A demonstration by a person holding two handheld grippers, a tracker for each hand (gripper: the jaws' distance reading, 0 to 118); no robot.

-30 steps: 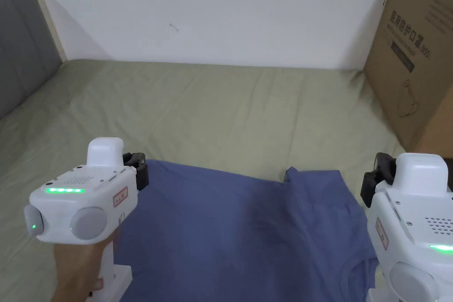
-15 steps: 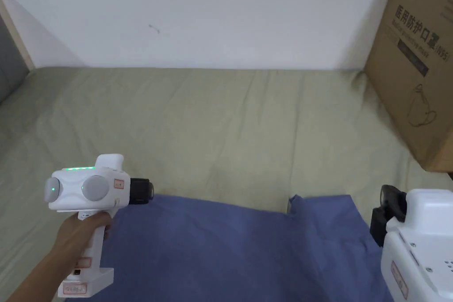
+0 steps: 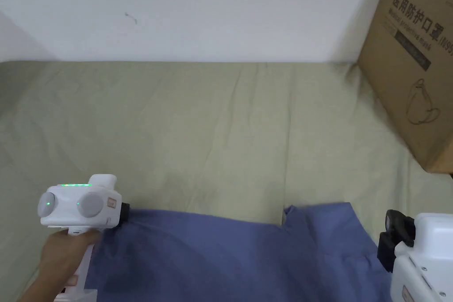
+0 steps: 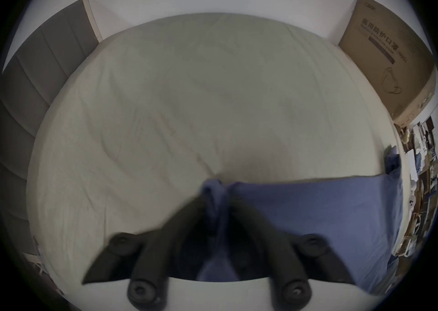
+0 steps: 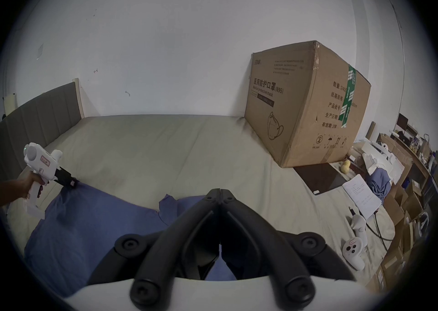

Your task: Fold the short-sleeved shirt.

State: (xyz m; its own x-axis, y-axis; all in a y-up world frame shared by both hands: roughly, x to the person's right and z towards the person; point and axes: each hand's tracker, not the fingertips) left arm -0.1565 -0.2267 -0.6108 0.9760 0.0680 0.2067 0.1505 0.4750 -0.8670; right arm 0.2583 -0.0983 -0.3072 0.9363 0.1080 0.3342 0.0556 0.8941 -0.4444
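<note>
Shirt corner clamped in left tool, right tool clenched at its opposite edge

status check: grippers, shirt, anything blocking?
Left gripper shut on blue shirt corner. Right gripper shut, grip on cloth unclear. Shirt spread flat on bed, unfolded. Cardboard box at far right, off the shirt.

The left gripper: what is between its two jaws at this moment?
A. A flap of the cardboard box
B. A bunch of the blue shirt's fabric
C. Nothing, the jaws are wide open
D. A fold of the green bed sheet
B: in the left gripper view the left gripper has its jaws closed on a pinched bunch of the blue shirt, which lies spread on the bed sheet.
</note>
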